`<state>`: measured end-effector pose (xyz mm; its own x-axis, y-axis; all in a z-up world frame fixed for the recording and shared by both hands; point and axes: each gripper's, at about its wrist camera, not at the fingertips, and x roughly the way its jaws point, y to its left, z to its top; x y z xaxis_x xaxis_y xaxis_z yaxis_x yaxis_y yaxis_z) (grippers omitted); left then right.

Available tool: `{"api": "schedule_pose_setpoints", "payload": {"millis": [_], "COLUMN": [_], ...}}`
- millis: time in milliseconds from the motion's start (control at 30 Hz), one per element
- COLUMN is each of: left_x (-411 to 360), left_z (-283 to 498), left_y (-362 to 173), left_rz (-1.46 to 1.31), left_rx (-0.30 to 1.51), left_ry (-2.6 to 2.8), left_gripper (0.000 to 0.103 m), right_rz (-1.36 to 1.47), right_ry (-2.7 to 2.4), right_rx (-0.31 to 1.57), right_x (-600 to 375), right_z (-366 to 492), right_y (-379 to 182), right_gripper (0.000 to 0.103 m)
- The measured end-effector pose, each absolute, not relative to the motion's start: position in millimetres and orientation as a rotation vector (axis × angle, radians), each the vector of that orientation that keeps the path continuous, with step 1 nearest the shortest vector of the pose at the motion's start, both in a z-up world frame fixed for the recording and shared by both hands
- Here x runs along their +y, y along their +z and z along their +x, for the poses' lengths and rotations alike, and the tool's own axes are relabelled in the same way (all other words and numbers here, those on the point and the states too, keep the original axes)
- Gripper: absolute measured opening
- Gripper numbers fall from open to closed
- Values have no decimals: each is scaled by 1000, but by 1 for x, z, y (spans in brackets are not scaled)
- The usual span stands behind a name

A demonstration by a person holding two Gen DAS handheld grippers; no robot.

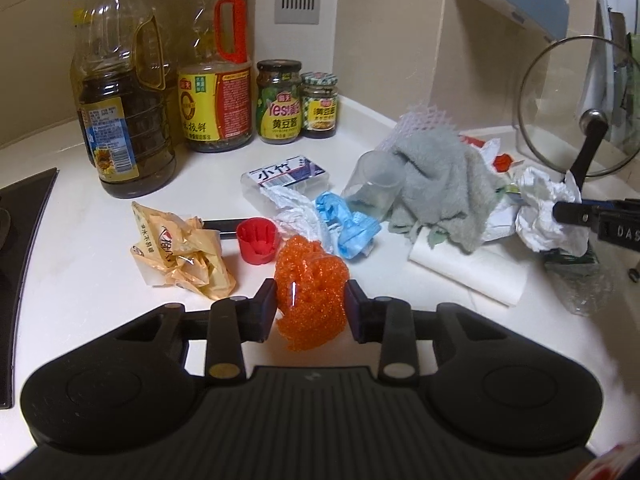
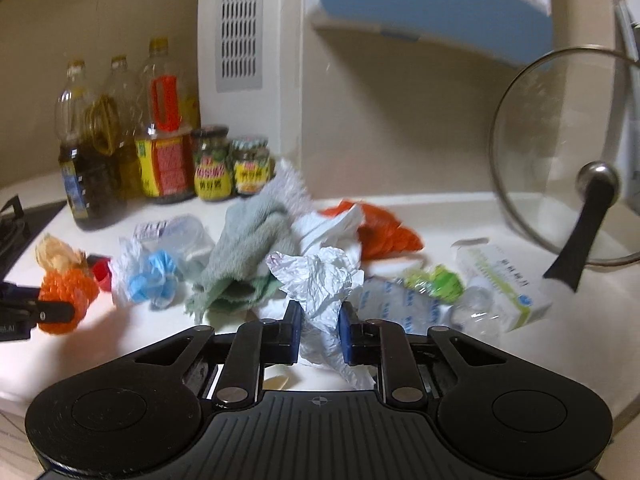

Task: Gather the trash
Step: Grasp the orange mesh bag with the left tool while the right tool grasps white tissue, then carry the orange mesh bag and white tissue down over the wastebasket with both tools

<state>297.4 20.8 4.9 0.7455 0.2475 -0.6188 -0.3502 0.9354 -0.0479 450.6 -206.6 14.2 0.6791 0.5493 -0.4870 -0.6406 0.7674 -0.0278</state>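
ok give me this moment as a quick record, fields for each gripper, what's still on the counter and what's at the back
left gripper: shut on crumpled orange plastic mesh
right gripper: shut on crumpled white paper wad
loose trash on white countertop: crumpled tan plastic wrapper, red plastic cap, crumpled blue plastic glove, clear plastic cup on its side
cloth: grey towel heaped mid-counter
back of counter: oil bottles, two sauce jars
right side: glass pot lid, leaning upright

Knobbly orange plastic mesh (image 1: 310, 286), crinkled white paper (image 2: 320, 280), matt grey cloth (image 1: 440, 188).
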Motion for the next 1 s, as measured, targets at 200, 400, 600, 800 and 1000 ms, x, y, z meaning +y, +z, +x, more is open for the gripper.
{"api": "schedule_pose_setpoints", "payload": {"millis": [200,400,600,800,1000], "left_x": [12,1,-7,-12,-14], "left_z": [281,259,235,210,189], "left_y": [13,17,17,11,-5], "left_rz": [-175,-172,-151,-125,-147], "left_rx": [628,628,641,675,719], "left_ry": [277,217,161,104,59], "left_gripper": [32,32,32,32,32], "right_rz": [-170,-168,-183,-222,-237], "right_ry": [650,684,743,776,784], "right_rx": [444,428,451,490,557], "right_x": [-220,-221,-214,-206,-203], "right_z": [430,385,333,292,271], "right_y": [33,44,40,26,3], "right_gripper": [19,19,19,19,19]}}
